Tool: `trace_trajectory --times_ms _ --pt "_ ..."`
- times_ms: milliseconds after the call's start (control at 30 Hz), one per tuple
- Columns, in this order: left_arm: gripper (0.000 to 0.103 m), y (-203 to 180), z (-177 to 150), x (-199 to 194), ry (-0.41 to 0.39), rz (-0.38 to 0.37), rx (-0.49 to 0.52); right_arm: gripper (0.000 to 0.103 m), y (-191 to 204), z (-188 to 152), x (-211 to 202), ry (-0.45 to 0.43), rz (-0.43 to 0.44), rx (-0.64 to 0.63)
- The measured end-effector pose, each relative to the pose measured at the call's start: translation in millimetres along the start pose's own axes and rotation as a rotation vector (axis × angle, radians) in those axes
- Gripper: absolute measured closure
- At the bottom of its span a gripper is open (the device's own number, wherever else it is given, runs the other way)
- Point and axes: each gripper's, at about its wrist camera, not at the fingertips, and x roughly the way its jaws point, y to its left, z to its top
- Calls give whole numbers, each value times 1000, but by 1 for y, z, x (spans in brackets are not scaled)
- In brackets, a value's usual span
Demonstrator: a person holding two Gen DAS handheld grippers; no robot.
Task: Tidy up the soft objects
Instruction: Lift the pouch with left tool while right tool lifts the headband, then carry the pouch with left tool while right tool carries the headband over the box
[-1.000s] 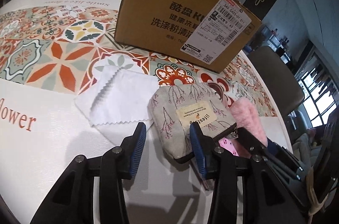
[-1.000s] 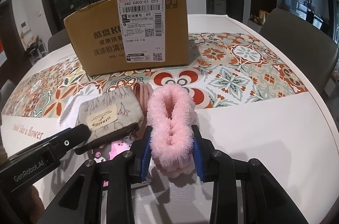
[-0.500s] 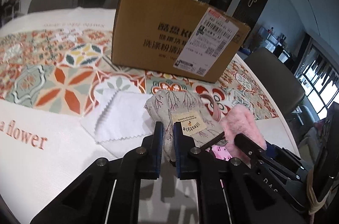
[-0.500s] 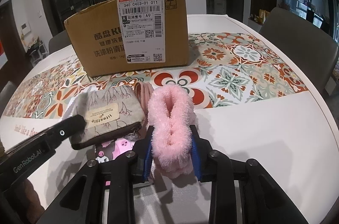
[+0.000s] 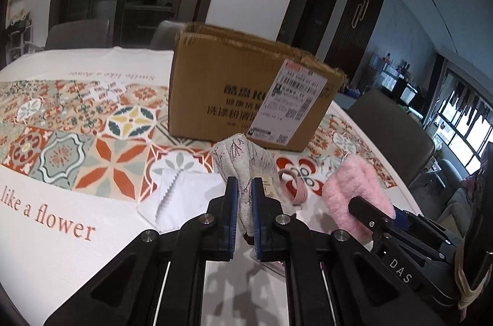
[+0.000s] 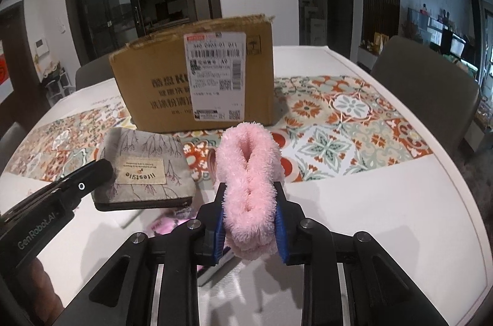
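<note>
A grey floral zip pouch [image 5: 243,159] with a "lifestyle" label is pinched by its edge in my left gripper [image 5: 243,184], which is shut on it and holds it up off the table. In the right wrist view the pouch [image 6: 144,169] hangs flat from the left gripper [image 6: 92,172]. A pink fluffy soft item [image 6: 249,159] sits between the pads of my right gripper [image 6: 249,190]. Those jaws are closing and squeeze it. From the left wrist view, the pink fluffy item [image 5: 354,187] shows at right.
An open cardboard box [image 5: 222,91] stands behind on the patterned tablecloth [image 5: 77,141]. A white zigzag-edged cloth [image 5: 185,196] and a pink band [image 5: 295,187] lie on the table. A pink printed card [image 6: 166,226] lies under the grippers. A grey chair [image 6: 425,88] stands at right.
My left gripper closed on the pouch and lifted it off the table. The right gripper tightened on the pink fluffy item and raised it a little.
</note>
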Motion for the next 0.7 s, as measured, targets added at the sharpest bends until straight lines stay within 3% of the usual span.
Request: trace_trajectory --times_ms 700 --pt "93 7 52 -51 -224 -3 41 75 31 55 -48 -212 54 -34"
